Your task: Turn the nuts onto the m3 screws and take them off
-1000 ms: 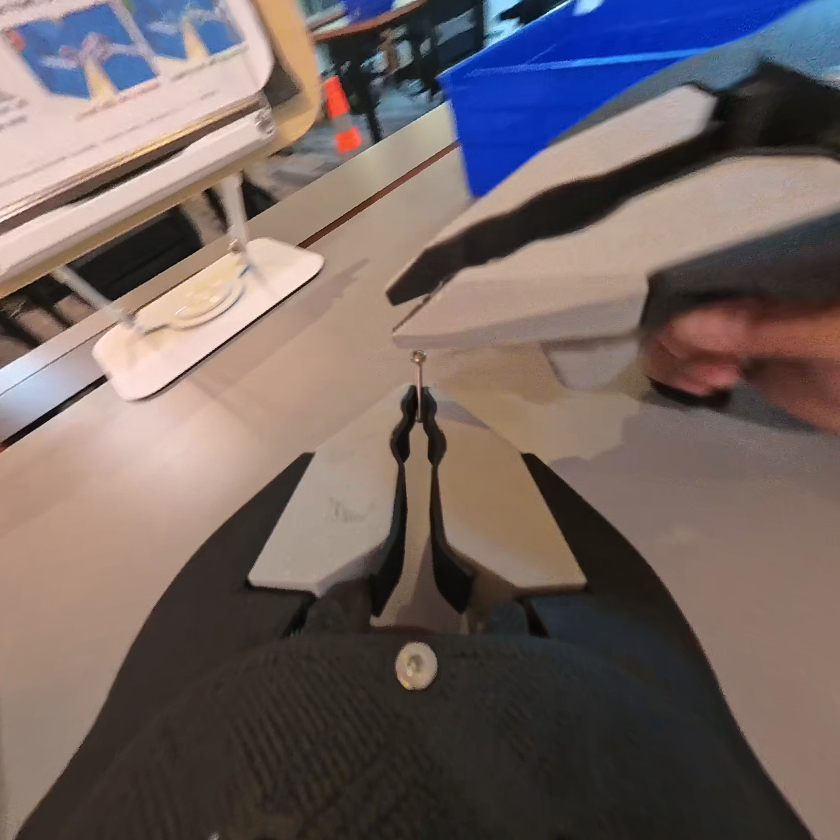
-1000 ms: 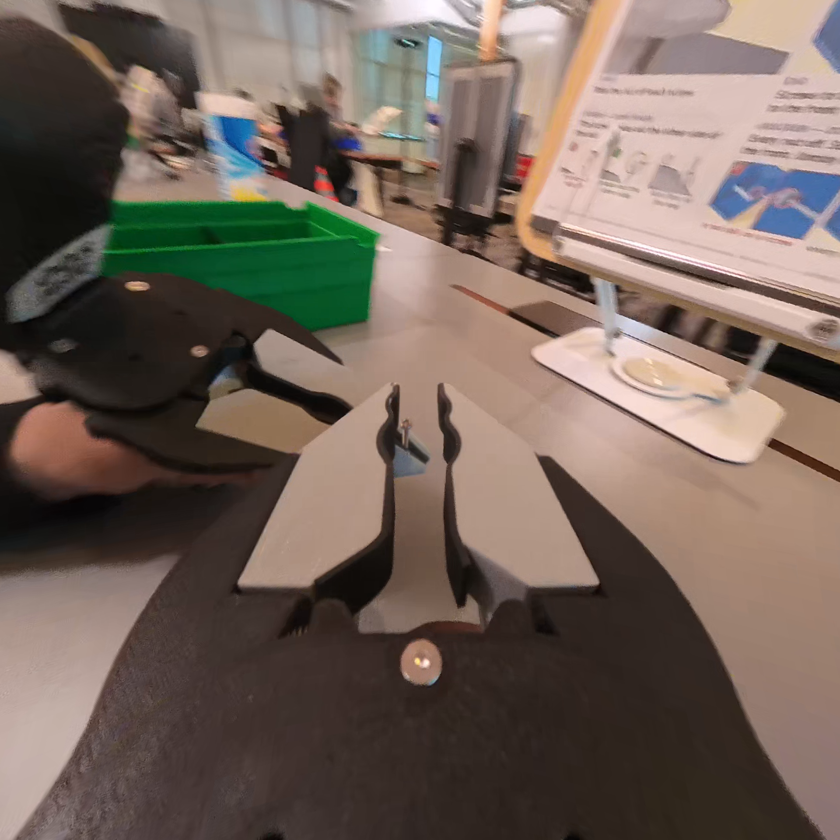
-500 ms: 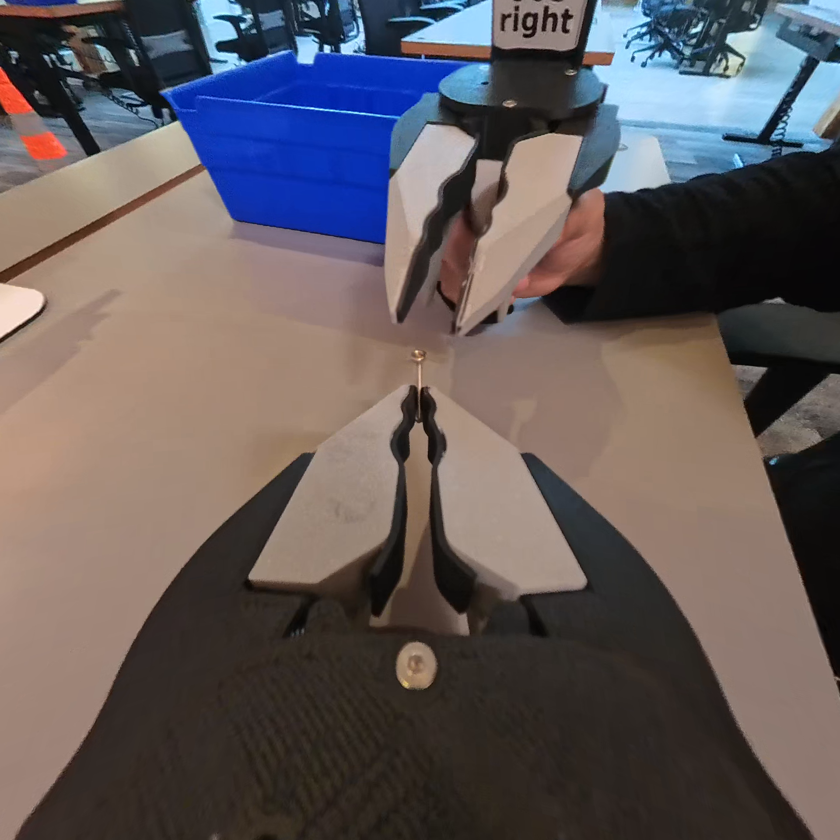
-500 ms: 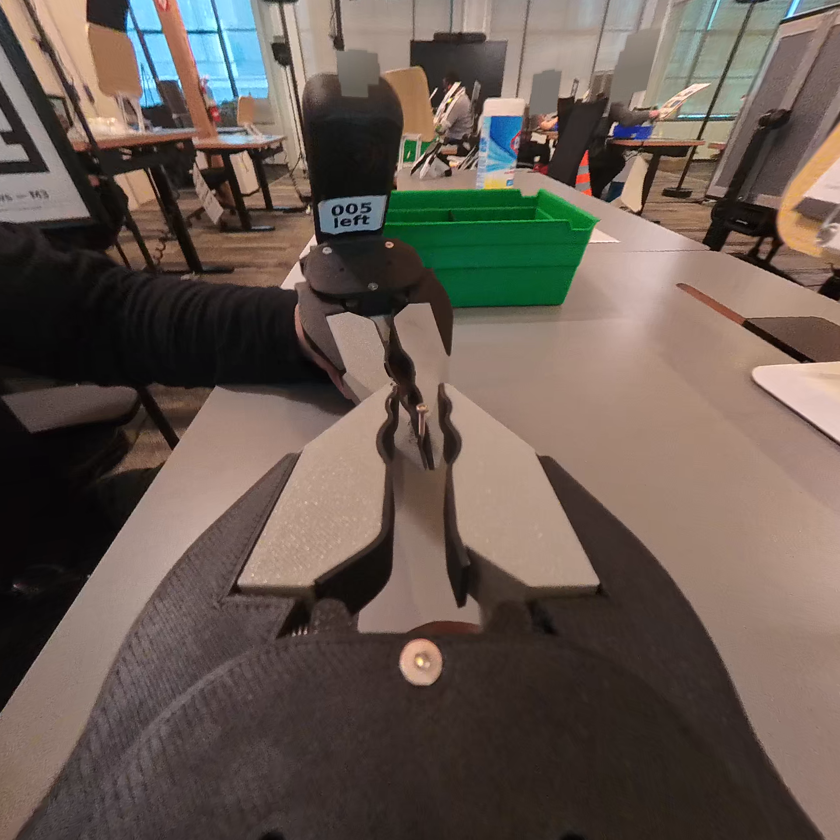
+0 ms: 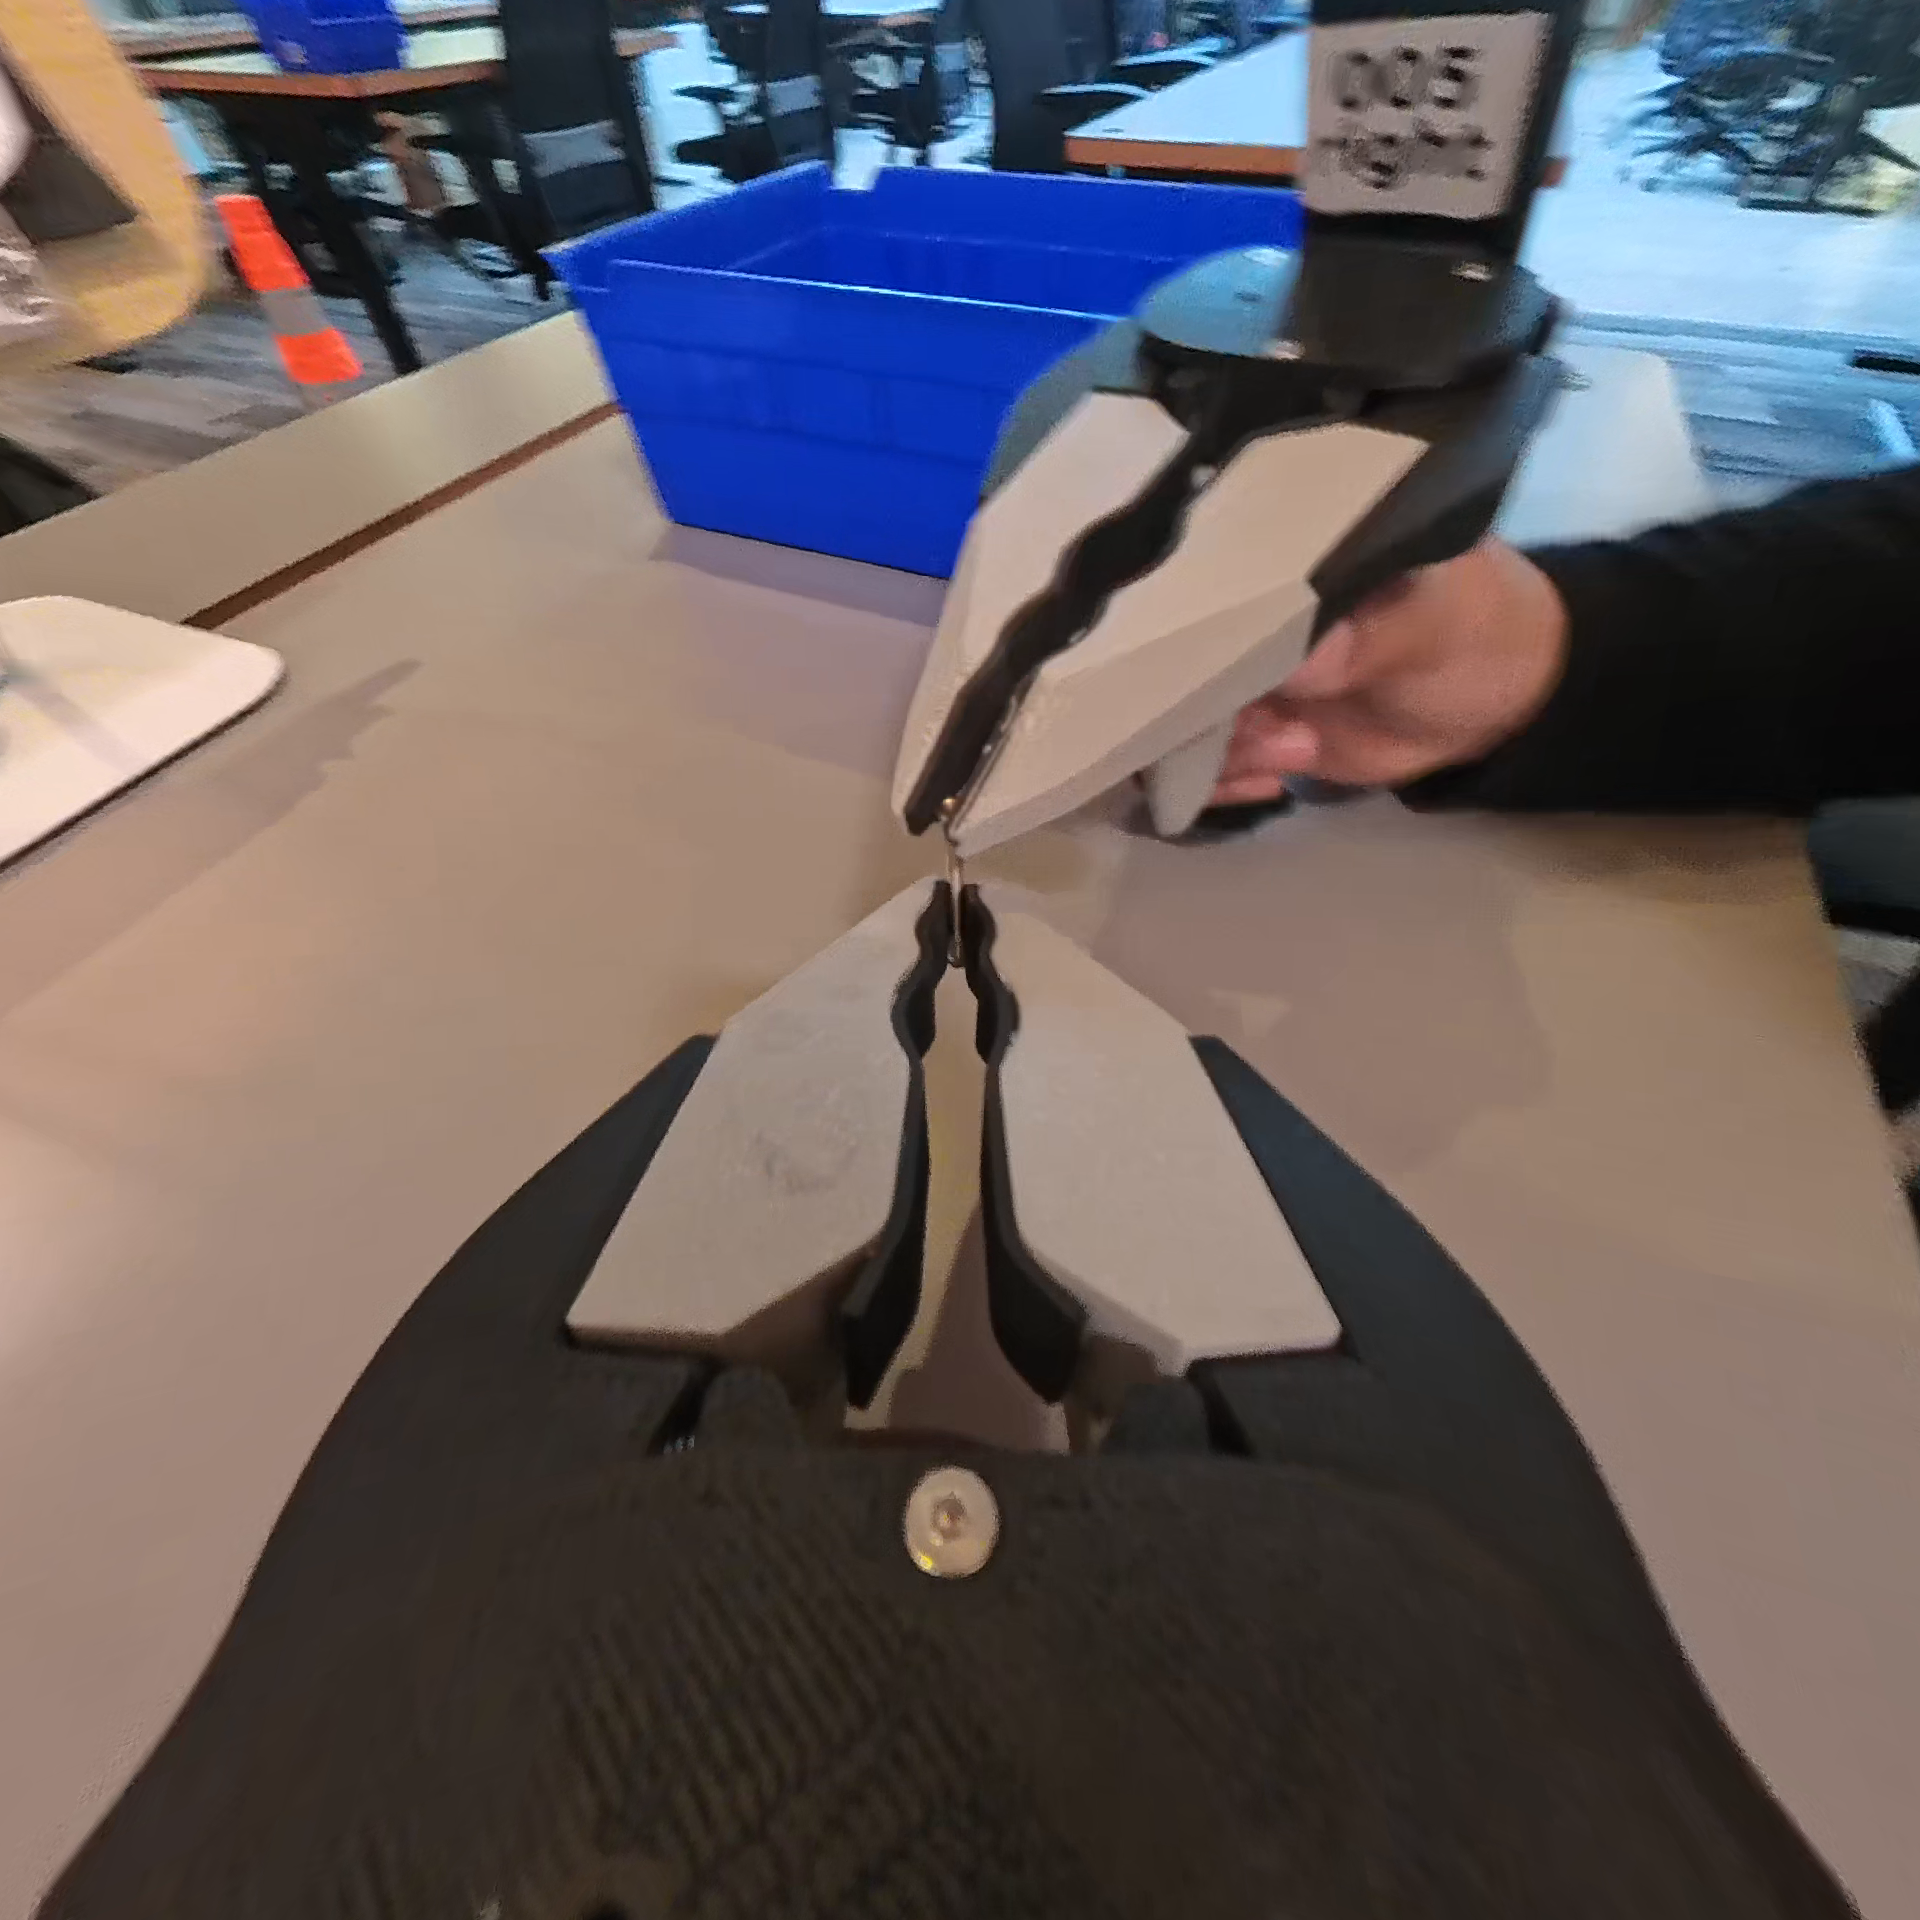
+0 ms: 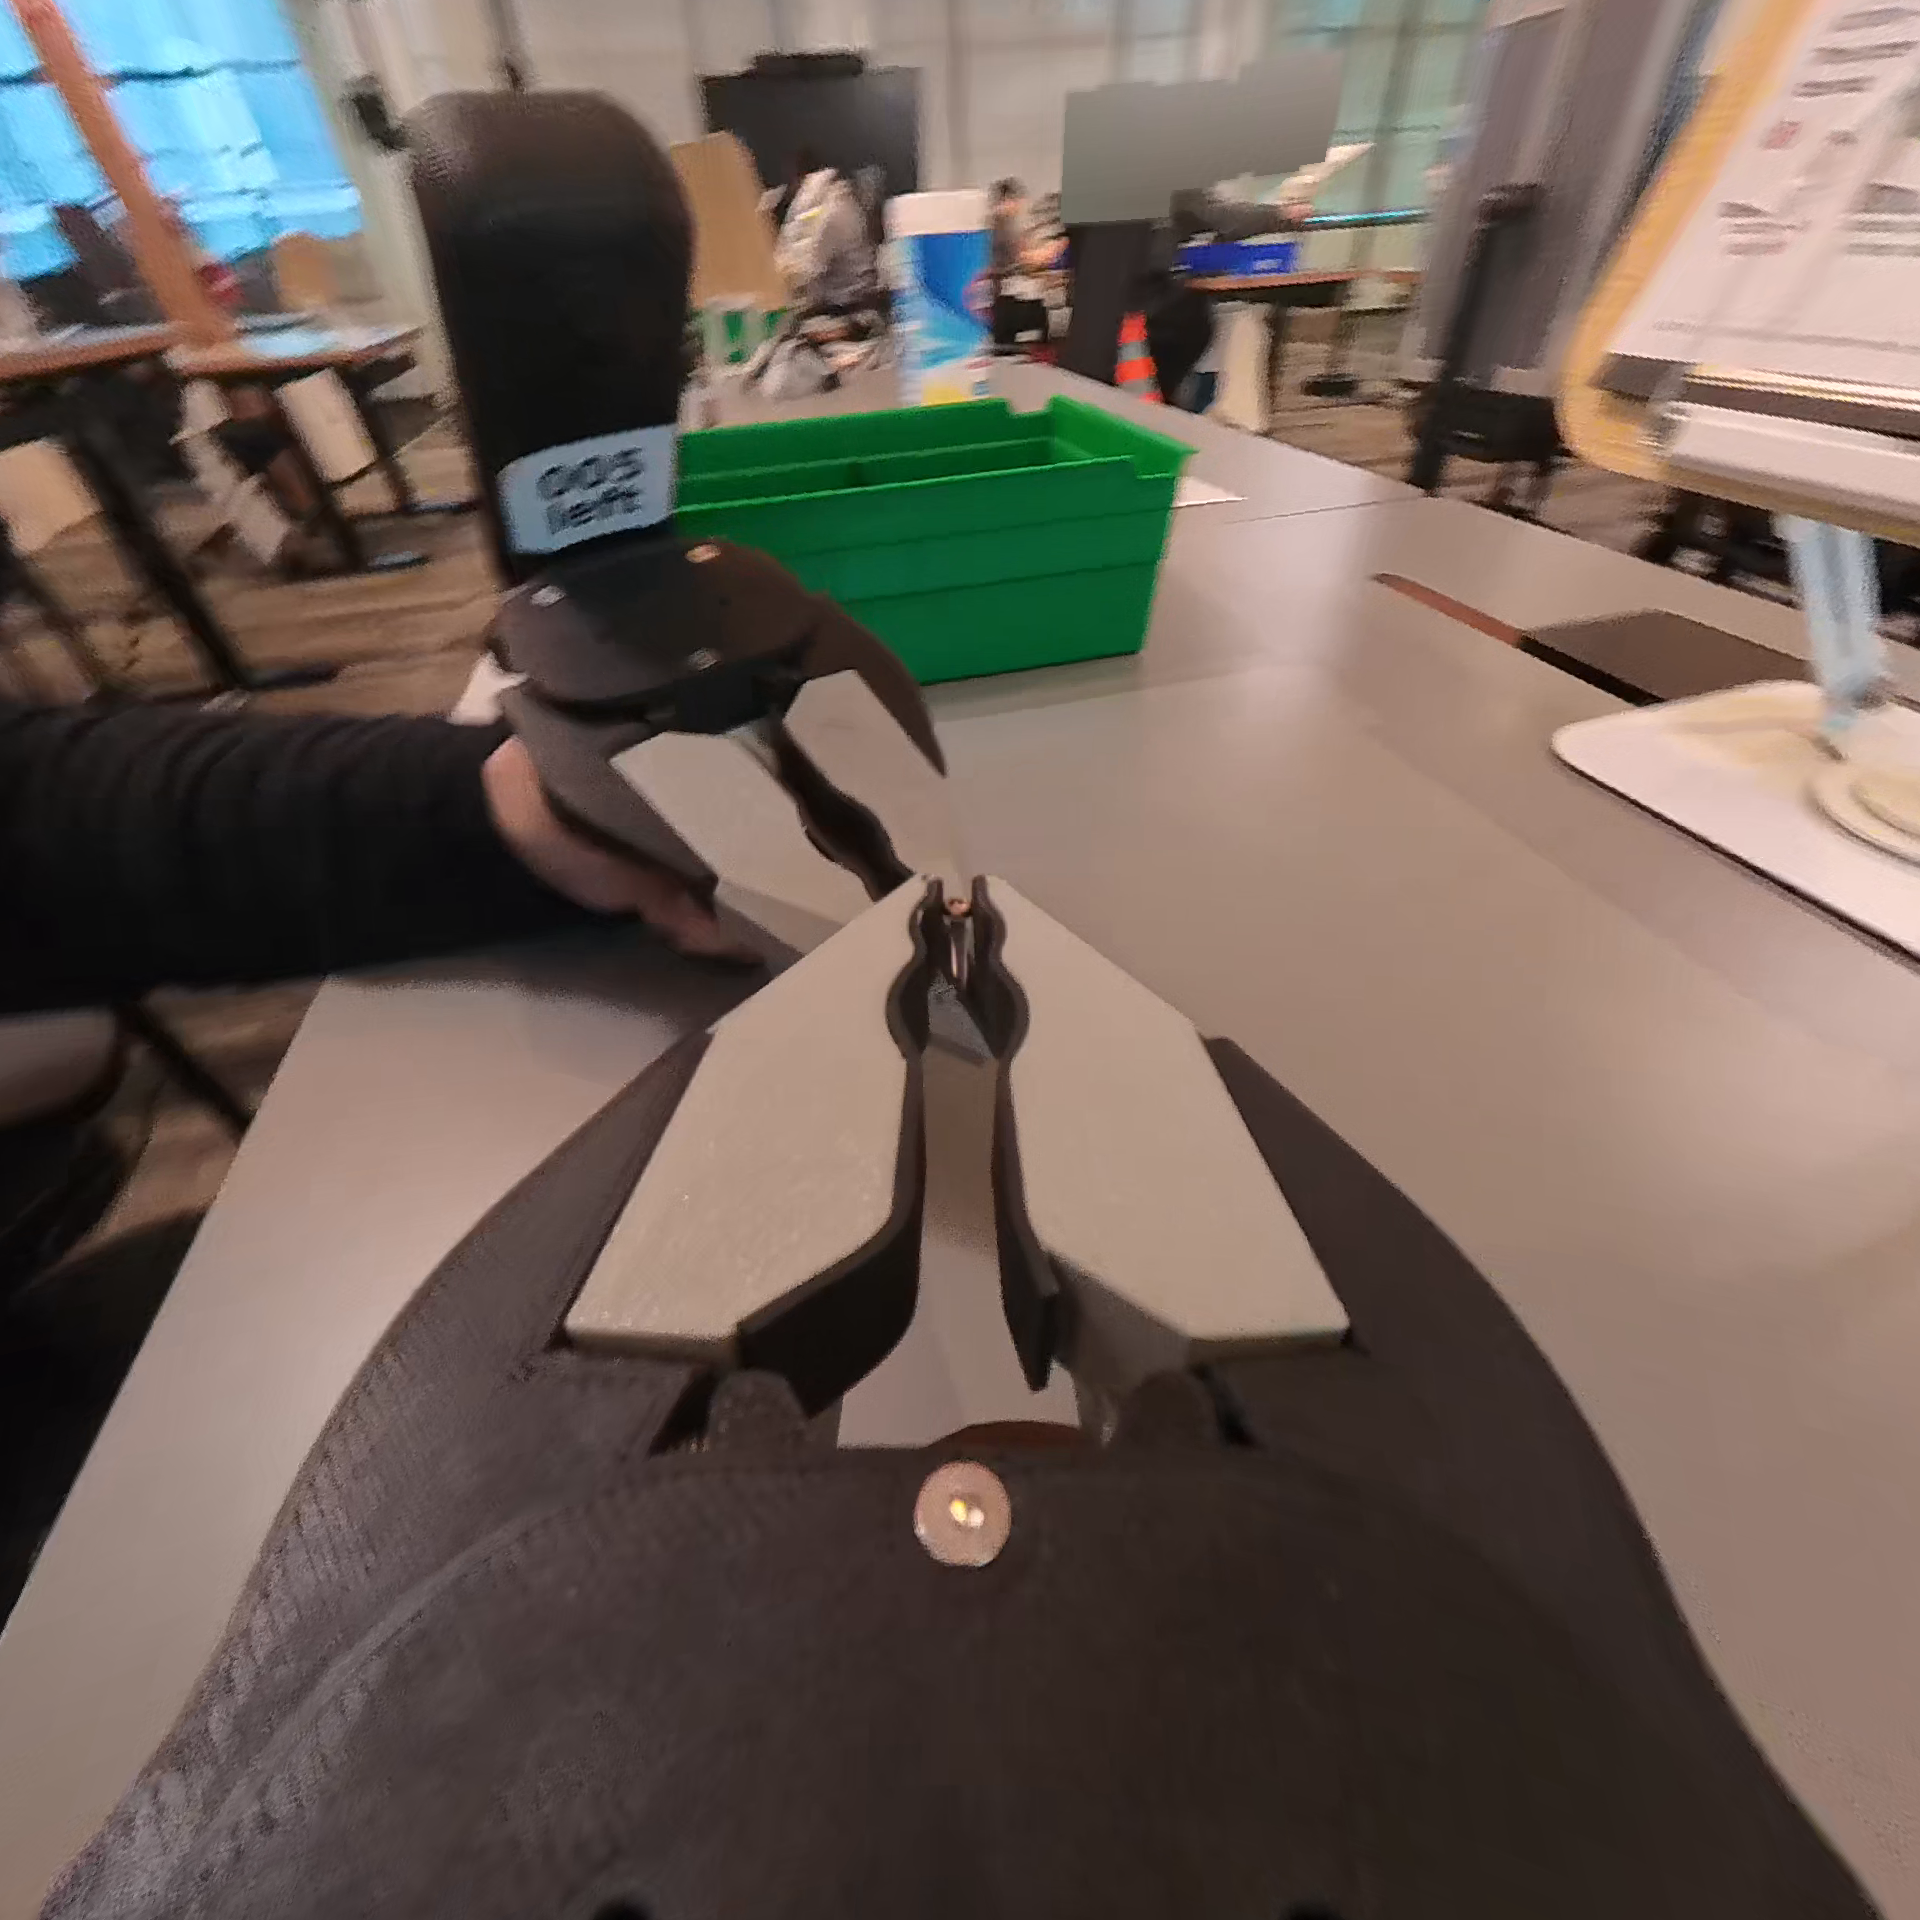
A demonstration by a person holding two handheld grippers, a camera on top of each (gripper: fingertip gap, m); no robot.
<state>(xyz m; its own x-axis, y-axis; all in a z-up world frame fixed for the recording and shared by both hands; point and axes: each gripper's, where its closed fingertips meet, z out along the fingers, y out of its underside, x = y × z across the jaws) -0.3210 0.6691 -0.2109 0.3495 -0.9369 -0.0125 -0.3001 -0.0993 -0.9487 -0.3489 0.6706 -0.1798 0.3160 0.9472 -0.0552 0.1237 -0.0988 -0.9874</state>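
Left wrist view: our left gripper (image 5: 948, 928) is clamped on the M3 screw (image 5: 950, 902), shank pointing straight ahead past the tips. The right gripper (image 5: 943, 816) comes in tip-first from the blue bin (image 5: 831, 395) side, touching the screw's end.

Right wrist view: our right gripper (image 6: 953, 902) is pinched on something small at its tips, likely the nut (image 6: 957, 906); too blurred to confirm. Screw axis runs nearly in line with the right fingers, so we judge threading depends on keeping both coaxial.
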